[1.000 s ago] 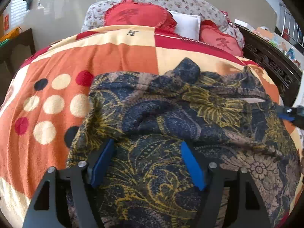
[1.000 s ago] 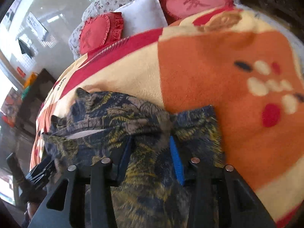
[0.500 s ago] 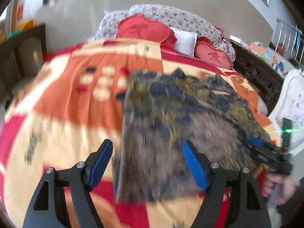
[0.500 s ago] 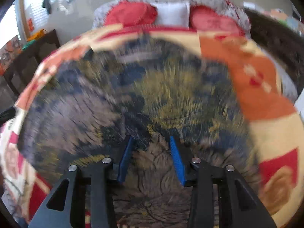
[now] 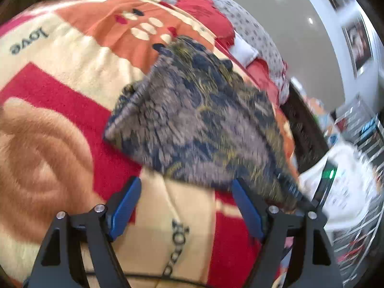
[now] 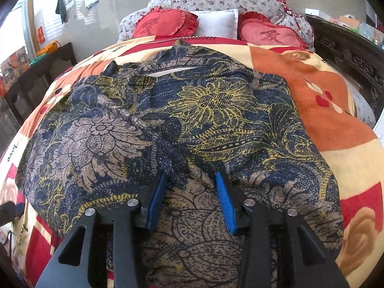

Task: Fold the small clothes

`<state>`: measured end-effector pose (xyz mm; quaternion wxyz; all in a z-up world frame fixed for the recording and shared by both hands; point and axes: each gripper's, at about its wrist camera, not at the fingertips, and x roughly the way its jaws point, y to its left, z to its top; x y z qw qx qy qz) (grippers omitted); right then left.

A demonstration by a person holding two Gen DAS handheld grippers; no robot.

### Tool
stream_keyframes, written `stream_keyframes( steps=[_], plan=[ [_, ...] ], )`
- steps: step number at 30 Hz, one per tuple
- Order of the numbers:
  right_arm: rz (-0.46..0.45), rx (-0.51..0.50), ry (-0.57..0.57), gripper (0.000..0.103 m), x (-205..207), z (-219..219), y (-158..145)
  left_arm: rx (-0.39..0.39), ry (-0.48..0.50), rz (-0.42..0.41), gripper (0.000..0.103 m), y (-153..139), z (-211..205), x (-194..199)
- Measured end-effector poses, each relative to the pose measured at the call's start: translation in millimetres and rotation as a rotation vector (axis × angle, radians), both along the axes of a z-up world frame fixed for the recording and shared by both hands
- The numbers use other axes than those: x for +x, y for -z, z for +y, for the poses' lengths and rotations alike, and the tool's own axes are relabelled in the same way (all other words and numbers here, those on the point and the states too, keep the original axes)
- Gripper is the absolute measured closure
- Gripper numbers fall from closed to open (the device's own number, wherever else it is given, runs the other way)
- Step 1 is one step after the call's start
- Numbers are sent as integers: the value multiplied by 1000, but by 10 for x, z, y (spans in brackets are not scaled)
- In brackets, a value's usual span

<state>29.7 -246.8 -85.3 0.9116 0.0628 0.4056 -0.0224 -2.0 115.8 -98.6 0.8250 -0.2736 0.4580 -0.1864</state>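
Fleece blanket (image 6: pixel 336 120) bears patterned garment (image 6: pixel 192 110); heart cushions (image 6: pixel 165 25) behind.

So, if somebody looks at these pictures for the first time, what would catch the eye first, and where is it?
First is the dark blue and gold patterned garment, spread wide over the middle of the bed in the right wrist view. Under it lies the loud orange, red and cream blanket, with two red heart cushions and a white pillow at the head. The right gripper has cloth between its jaws, while the left gripper hangs open over the blanket.
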Motion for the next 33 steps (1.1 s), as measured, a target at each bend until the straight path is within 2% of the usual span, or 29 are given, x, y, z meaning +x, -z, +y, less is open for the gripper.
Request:
stream_keyframes(
  steps=[2, 4, 13, 18, 21, 22, 23, 24, 25, 26, 28, 29, 31, 33],
  plan=[
    [0, -1, 0, 89, 0, 0, 1, -56, -38, 15, 21, 31, 92, 142],
    [-1, 2, 0, 89, -3, -4, -1, -77, -72, 2, 21, 30, 147, 275],
    [-3, 3, -1, 89, -6, -2, 0, -60, -160, 0, 23, -1, 142, 651],
    [-5, 5, -3, 89, -7, -5, -4, -66, -203, 37, 51, 14, 255, 624],
    [-6, 6, -3, 89, -7, -9, -4, -30, -188, 2, 52, -11, 294, 520],
    [-6, 6, -3, 89, -7, -6, -2, 22, -181, -23, 52, -33, 311, 512],
    [-6, 6, -3, 89, -8, -6, -2, 63, -192, -46, 51, -51, 336, 503],
    [-6, 7, -3, 89, -7, -5, -4, 105, -204, -66, 45, -58, 373, 509],
    [-6, 6, -3, 89, -6, -5, -4, 111, -200, -66, 42, -40, 397, 521],
    [-6, 5, -3, 89, -5, -2, -6, 93, -176, -53, 39, 5, 419, 564],
    [-7, 6, -3, 89, -7, -8, -3, 86, -125, -66, 26, 1, 380, 598],
    [-7, 7, -2, 89, -7, -9, -3, 83, -65, -71, 17, -14, 311, 614],
    [-7, 6, -2, 89, -8, -10, -2, 48, 17, -69, 17, -22, 204, 627],
    [-7, 5, -2, 89, -8, -10, -3, -29, 76, -56, 18, -15, 128, 614]
  ],
)
